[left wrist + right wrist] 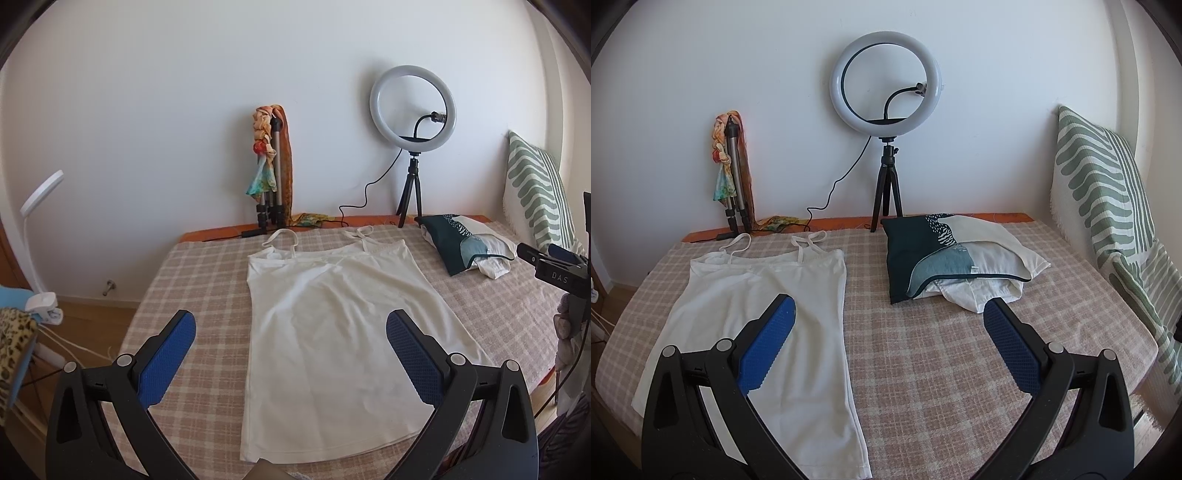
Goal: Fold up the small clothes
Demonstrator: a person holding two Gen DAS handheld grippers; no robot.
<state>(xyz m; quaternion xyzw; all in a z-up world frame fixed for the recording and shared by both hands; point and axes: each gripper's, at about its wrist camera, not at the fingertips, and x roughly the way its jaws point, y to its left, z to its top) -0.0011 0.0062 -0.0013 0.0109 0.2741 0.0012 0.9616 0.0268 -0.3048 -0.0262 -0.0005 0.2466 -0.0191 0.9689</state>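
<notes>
A white strappy top (332, 332) lies spread flat on the pink checked bed cover (207, 280), straps toward the wall and hem toward me. It also shows at the left in the right wrist view (764, 325). My left gripper (291, 321) is open and empty, held above the top's lower half. My right gripper (888, 308) is open and empty, above the bed cover (942, 350) just right of the top; its left finger overlaps the top in the view. Part of the right gripper's body (554, 266) shows at the right edge of the left wrist view.
A dark teal and white cushion cover with white cloth under it (960, 254) lies at the back right of the bed. A ring light on a tripod (886, 85) and a folded tripod with a scarf (733, 170) stand by the wall. A green patterned pillow (1108, 206) leans at right.
</notes>
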